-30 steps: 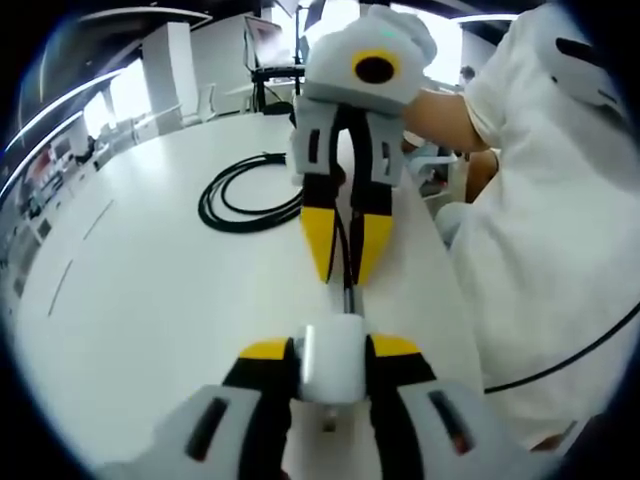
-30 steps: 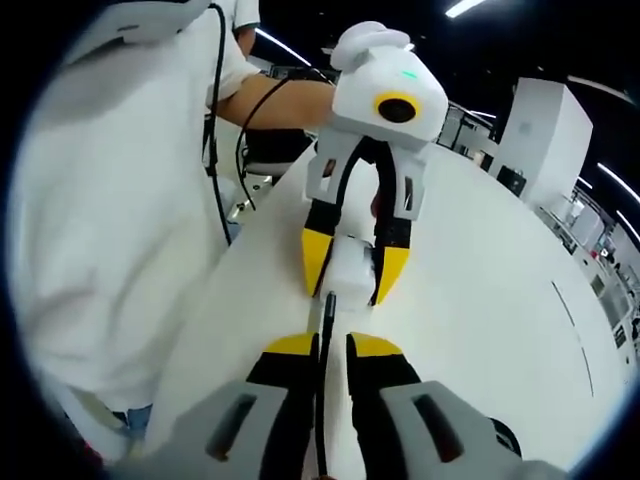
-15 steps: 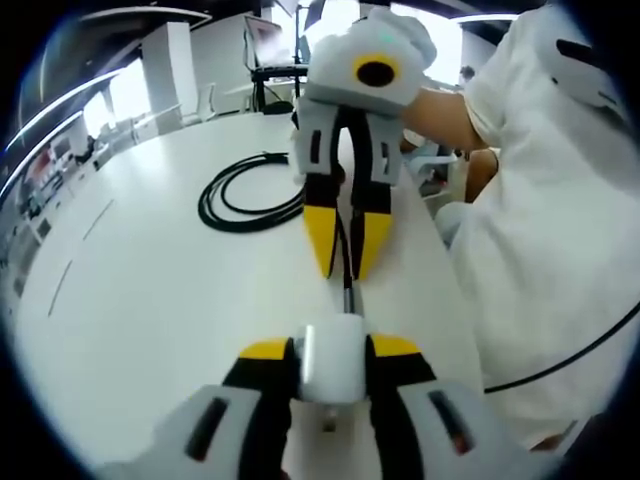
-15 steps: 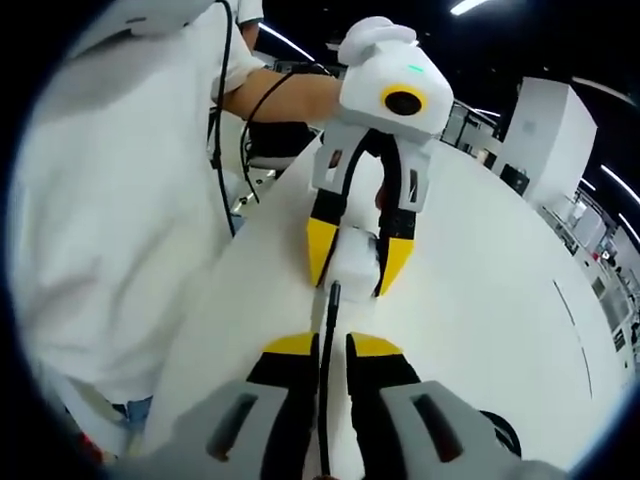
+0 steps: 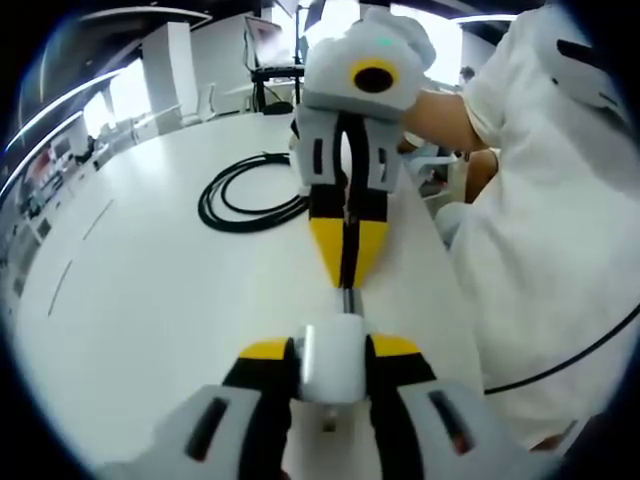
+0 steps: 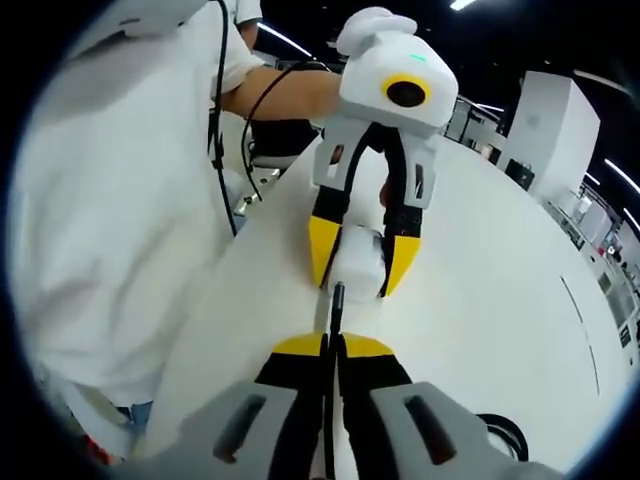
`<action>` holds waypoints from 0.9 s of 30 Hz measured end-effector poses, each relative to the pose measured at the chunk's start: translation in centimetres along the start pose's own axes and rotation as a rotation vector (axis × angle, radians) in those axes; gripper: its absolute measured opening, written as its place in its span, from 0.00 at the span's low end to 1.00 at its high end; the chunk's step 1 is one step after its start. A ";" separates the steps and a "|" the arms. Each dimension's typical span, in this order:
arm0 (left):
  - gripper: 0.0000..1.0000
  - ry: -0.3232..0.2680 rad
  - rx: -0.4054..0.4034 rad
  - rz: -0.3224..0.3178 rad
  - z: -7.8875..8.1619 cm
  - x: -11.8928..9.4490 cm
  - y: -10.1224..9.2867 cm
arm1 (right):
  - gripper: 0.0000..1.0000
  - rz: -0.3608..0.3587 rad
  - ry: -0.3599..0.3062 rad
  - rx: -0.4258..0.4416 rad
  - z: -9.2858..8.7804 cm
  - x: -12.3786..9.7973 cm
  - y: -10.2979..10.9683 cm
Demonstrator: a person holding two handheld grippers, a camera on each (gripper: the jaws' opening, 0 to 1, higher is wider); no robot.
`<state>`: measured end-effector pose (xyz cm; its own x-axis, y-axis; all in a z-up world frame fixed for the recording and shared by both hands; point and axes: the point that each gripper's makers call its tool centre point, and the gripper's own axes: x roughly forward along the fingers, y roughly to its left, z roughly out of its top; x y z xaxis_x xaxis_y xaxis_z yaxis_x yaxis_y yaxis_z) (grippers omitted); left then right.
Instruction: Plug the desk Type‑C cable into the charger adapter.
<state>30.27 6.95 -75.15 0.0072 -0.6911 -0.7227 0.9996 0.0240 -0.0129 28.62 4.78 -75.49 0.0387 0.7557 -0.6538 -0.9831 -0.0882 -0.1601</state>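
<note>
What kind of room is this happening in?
Probably an open-plan office or lab: a long white table with a coiled black cable on it, a white pillar and ceiling strip lights behind, and more desks with equipment farther off.

right hand-held gripper (image 6: 333,347) | jaws closed, apparently clamping cable (image 6: 336,300)

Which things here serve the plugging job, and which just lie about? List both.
In the job:
- charger adapter, held in the left gripper
- Type-C cable, held in the right gripper, plug short of the adapter

Lying about:
- coiled black cable on the table
</note>
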 end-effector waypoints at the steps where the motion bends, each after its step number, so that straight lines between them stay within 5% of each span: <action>1: 0.27 0.000 0.001 -0.001 0.0 0.0 0.0 | 0.02 0.000 0.002 -0.001 -0.2 0.0 -0.2; 27: 0.26 -0.010 -0.003 0.003 0.0 0.0 0.1 | 0.00 -0.007 0.012 0.010 -0.4 0.0 -0.5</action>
<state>30.33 7.02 -75.14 0.0107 -0.6983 -0.7157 0.9995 0.0281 -0.0126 29.16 4.56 -75.67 0.0477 0.7483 -0.6616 -0.9845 -0.0766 -0.1576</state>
